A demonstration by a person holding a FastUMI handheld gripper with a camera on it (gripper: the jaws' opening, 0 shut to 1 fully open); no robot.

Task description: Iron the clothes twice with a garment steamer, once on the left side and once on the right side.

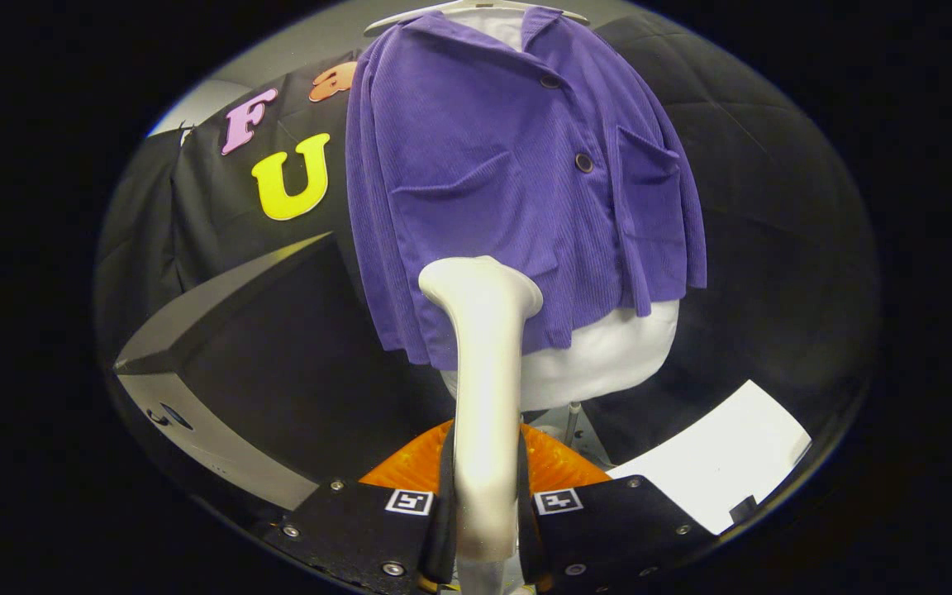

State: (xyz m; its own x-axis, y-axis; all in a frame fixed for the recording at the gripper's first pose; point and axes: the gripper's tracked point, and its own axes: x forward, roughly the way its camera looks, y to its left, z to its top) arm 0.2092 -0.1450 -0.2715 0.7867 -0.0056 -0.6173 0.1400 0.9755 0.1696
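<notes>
The cream-white plastic garment steamer (pixel 484 388) is clamped by its handle between both fingers of the gripper (pixel 486 516) at the bottom centre of the frame. Its long axis is stood upright, with the flared head seen near the lower hem of the purple corduroy jacket (pixel 509 182), hung on a hanger over a white padded form (pixel 608 355) in the upper centre. Contact between head and cloth cannot be told. The jacket lies straight ahead of the fingers, both front panels judged unreached as yet.
</notes>
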